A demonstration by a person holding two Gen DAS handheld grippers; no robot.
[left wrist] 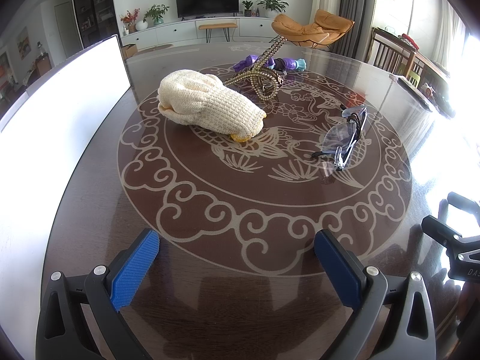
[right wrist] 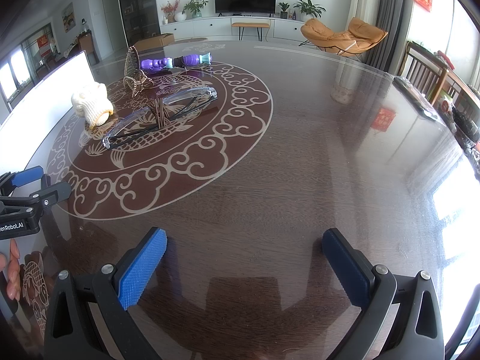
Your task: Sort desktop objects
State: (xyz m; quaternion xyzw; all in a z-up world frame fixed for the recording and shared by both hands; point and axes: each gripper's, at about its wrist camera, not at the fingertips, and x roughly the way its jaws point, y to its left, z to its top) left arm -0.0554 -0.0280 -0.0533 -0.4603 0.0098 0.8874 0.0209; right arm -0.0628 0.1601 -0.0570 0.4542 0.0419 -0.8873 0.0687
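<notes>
On the round dark table (left wrist: 210,258) lie a cream knitted glove (left wrist: 207,105), a beaded bronze hair clip (left wrist: 264,75), a purple and teal toy (left wrist: 276,63) and clear glasses (left wrist: 345,138). My left gripper (left wrist: 237,255) is open and empty, well short of the glove. My right gripper (right wrist: 244,255) is open and empty over bare table. In the right wrist view the glove (right wrist: 91,105), clip (right wrist: 136,75), toy (right wrist: 177,61) and glasses (right wrist: 162,114) lie far left ahead. The left gripper (right wrist: 27,192) shows at the left edge.
A white box (left wrist: 63,114) stands at the table's left side; it also shows in the right wrist view (right wrist: 45,102). Dark items sit at the table's right edge (right wrist: 462,123). Part of the right gripper body (left wrist: 453,240) shows at the right of the left wrist view.
</notes>
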